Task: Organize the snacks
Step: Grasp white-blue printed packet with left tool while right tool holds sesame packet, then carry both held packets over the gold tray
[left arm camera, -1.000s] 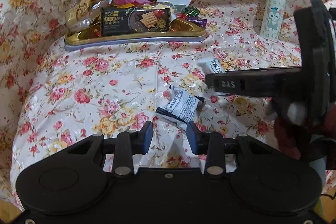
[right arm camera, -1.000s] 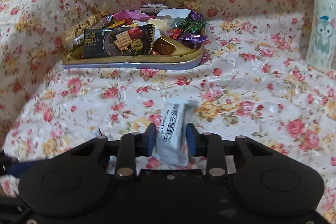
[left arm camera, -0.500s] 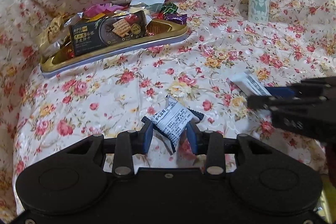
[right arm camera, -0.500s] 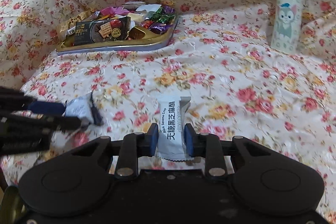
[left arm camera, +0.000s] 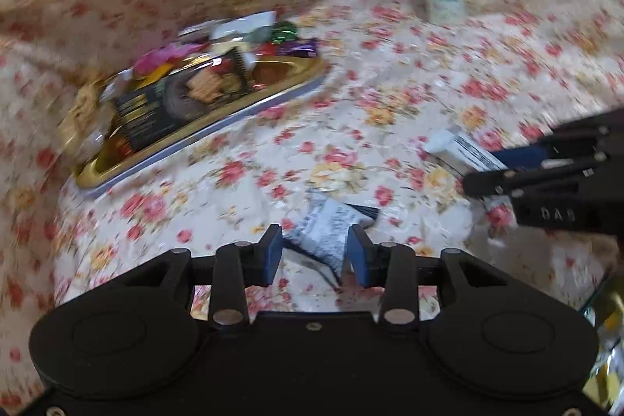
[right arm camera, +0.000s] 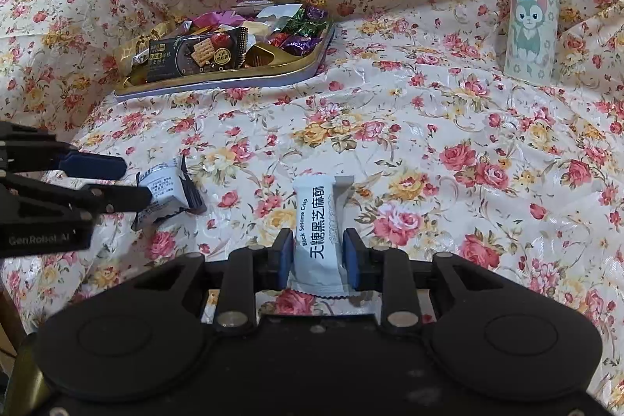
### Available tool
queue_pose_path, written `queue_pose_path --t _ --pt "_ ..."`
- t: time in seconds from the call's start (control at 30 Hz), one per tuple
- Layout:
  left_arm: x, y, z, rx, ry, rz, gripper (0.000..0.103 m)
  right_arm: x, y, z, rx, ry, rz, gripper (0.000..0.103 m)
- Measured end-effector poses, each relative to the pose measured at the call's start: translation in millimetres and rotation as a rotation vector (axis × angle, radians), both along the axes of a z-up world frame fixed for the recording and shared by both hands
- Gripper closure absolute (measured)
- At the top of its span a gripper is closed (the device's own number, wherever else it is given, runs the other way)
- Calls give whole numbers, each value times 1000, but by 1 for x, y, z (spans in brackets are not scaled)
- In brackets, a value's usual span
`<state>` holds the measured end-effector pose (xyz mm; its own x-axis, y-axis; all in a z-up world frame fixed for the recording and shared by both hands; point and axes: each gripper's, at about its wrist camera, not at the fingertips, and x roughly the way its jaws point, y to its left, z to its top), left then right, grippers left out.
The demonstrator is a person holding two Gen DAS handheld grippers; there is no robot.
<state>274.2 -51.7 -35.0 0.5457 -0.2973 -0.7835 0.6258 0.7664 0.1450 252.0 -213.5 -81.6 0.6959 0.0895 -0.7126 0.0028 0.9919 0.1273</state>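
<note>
Both tools are clenched on snacks: the right tool (right arm camera: 316, 254) grips the sesame crisp bar (right arm camera: 318, 232), long axis pointing far; the left tool (left arm camera: 314, 254) grips a small packet (left arm camera: 325, 232). The gold tray (right arm camera: 218, 77) lies far-left, nearer the left tool.

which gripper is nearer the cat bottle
Right. The right gripper sits left of and below the cat bottle; the left gripper is further left.
</note>
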Motion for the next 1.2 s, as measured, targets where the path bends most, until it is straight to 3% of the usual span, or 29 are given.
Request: queue_pose_path --t 0.13,0.43,0.9,1.03,1.13,1.2 --pt "2 -11 1 36 -30 -58 54 -1 -1 0 9 1 0 73" --pt "16 -18 -13 42 39 -80 49 1 2 -2 -1 -10 2 71" --pt "27 -18 -22 -9 87 12 50 14 5 -4 -34 -30 13 69" --pt "29 -17 -22 -42 106 61 56 15 7 -5 -40 -37 9 69" --pt "29 -15 -21 -65 115 105 58 15 6 -6 -52 -42 2 77" --pt "28 -13 -20 -81 118 133 59 14 4 -5 -40 -40 -6 78"
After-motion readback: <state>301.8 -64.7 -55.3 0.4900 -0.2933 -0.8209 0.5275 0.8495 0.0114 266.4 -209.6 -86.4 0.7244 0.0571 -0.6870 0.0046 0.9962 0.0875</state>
